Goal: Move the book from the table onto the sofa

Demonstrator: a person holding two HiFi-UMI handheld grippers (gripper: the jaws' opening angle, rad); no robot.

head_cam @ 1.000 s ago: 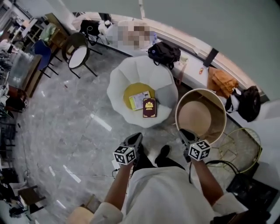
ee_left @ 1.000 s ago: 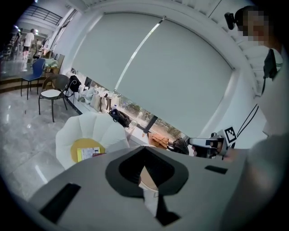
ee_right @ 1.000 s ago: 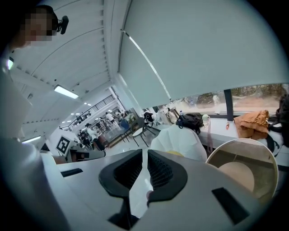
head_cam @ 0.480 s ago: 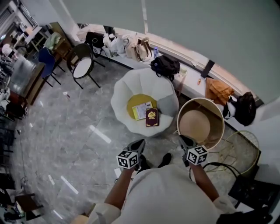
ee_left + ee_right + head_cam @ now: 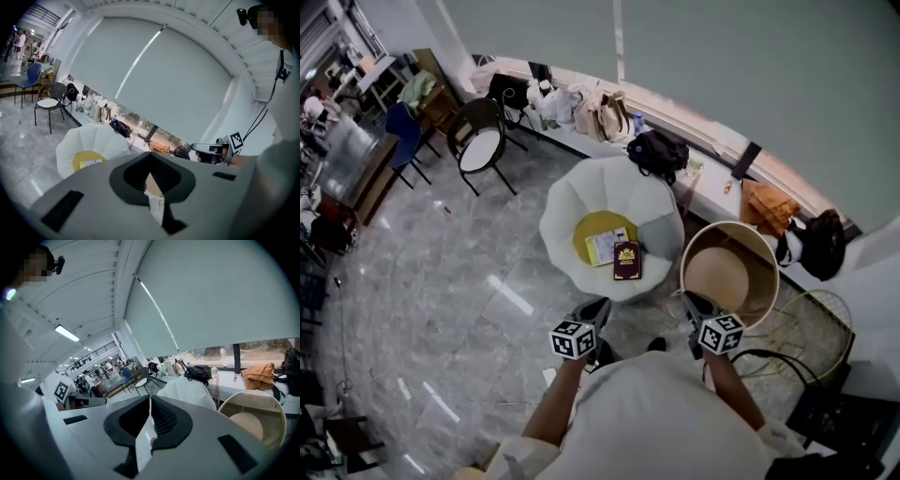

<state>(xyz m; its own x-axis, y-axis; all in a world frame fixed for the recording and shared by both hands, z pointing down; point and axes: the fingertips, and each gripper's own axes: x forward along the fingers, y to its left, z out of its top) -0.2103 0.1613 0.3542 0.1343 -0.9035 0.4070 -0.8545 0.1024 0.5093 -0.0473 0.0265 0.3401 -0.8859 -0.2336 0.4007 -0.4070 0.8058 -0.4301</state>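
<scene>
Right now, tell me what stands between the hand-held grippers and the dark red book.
Nothing visible does. The dark red book lies on the white sofa beside a pale booklet; only floor separates it from the shut left hand-held gripper and right hand-held gripper.

The sofa [image 5: 572, 211] is white, with a mustard-yellow cushion [image 5: 591, 228]. On the sofa, the book [image 5: 627, 261] is maroon with a gold emblem, and the leaflet [image 5: 606, 246] is pale yellow-green. Right of the sofa, the round bench [image 5: 719, 270] is tan, rimmed in cream. The floor [image 5: 441, 281] around the sofa is grey marble with white streaks. The left tongs [image 5: 594, 307] and right tongs [image 5: 691, 302] are dark grey, with black-and-white square markers.
</scene>
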